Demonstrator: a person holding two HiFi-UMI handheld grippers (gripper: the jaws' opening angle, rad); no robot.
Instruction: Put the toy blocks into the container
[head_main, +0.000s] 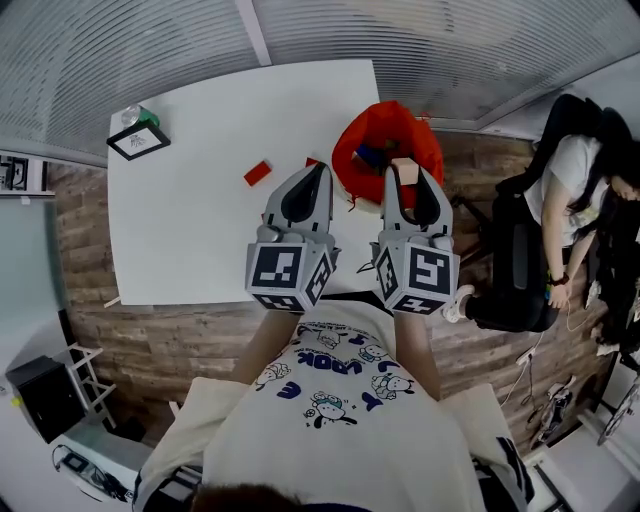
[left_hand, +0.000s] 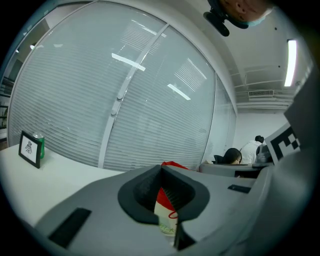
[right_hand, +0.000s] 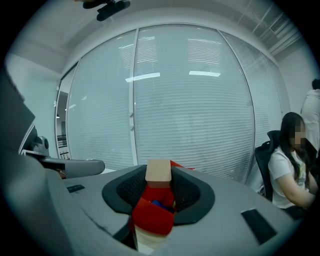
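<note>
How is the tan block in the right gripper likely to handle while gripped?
The tan block looks like plain wood, so it is probably rigid and light. Its flat faces sit squarely between the textured pads of the right gripper, so slipping seems unlikely. Set down, its squared edges should keep it from rolling.

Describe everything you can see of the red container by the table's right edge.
The red soft-sided fabric container looks like a floppy open-topped bag with a rounded, sagging rim. It sits at the far right edge of the white table; what bears it I cannot tell. A blue toy block shows inside. The right gripper, fingers shut on a tan wooden block, hangs at its near rim and hides part of it.
</note>
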